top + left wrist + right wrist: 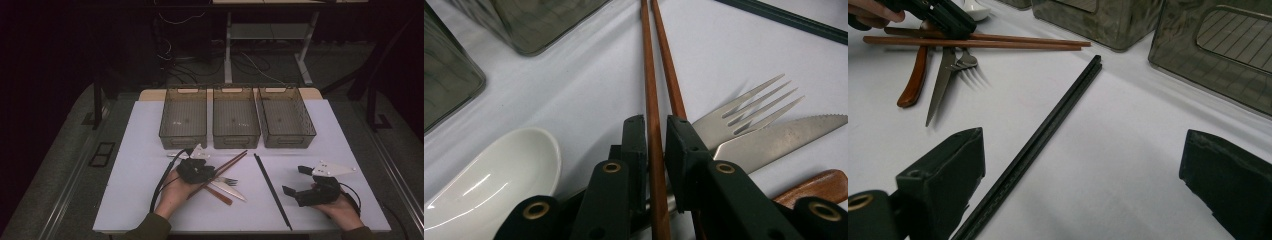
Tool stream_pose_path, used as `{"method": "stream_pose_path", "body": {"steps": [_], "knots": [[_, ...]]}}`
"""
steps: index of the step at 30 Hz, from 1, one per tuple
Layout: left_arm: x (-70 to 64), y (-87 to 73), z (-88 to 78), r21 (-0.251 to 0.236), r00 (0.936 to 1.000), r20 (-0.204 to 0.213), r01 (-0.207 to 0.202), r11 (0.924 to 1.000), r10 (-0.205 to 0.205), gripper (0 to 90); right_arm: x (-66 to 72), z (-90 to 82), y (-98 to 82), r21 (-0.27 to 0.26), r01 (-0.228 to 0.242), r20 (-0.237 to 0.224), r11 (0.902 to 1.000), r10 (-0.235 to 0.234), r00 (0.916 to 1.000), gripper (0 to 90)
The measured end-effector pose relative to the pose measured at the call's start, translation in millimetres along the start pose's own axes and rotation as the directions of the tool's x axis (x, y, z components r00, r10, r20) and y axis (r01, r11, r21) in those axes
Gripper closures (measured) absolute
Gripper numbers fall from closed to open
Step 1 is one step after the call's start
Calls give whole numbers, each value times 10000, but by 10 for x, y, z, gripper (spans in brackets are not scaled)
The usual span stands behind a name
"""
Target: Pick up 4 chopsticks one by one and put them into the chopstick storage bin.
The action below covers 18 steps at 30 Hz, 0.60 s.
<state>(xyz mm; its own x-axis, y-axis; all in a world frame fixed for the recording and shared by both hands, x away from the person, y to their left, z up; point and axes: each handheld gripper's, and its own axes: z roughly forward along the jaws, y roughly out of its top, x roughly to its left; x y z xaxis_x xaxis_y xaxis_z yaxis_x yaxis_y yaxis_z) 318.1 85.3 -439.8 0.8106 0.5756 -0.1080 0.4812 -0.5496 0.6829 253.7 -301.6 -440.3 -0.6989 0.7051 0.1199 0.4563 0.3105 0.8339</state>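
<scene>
wooden chopstick (653, 125) sits between the jaws of the left gripper (655, 131), pads closed in narrow on it, pinching it or v. near to that. its long axis runs straight ahead out of the jaws, away from the hand, toward the bins; a second wooden chopstick (669, 75) lies just right of it, the two converging far out. both slim, reddish-brown, smooth, square-ish shafts.

right of the jaws, touching the pile: steel fork (749, 107), tines fanned up-right, and a serrated knife (784, 137) w/ rounded wooden handle (814, 185) under it. left of the jaws: glossy white ceramic spoon (499, 170), bowl up, close beside the gripper. ahead-left: smoky translucent plastic bins (236, 117), three in a row, ribbed floors, well apart from the jaw tips w/ bare white tabletop (145, 200) between.

right gripper (1083, 170) stands wide open, nothing between the pads, hovering low over bare table. pair of black chopsticks (1048, 130) runs out from by its left jaw, diagonal toward the bins, matte, straight. plenty of open surface ahead of that gripper; table's near edge just behind both hands in the high view.
</scene>
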Motion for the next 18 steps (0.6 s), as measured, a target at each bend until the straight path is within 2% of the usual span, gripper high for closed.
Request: {"method": "stream_pose_path", "body": {"steps": [18], "knots": [[-4, 8, -1, 20, 10000, -5, 74, 10000, -74, 828, -4, -2, 0, -6, -26, 11, 10000, 26, 10000, 40]]}}
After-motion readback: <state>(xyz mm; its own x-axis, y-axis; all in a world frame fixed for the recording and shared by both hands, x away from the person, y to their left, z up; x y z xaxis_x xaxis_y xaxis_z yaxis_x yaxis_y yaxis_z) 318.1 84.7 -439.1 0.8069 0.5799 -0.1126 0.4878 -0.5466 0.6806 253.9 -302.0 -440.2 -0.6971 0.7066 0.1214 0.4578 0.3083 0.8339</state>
